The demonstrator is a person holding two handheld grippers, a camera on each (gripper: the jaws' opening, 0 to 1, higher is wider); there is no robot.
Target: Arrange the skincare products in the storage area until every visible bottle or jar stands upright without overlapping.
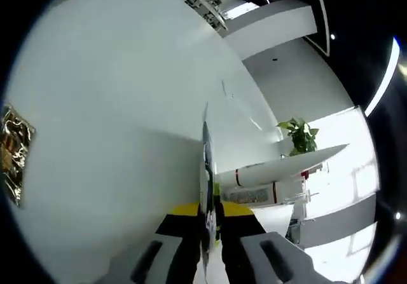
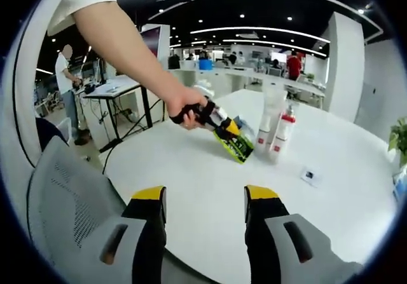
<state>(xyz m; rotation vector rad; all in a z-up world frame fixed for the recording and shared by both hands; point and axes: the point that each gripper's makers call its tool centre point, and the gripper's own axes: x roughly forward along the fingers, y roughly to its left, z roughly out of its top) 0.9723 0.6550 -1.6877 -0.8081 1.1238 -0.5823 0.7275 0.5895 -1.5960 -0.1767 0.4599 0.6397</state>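
Yellow-tipped jaws of my right gripper [image 2: 205,198] stood apart, holding nothing, above the near table [image 2: 210,189] edge. My left gripper [image 2: 232,138], far across it, seemed clamped on something thin; its tilted reach risked toppling the upright bottles [image 2: 275,126] just right.
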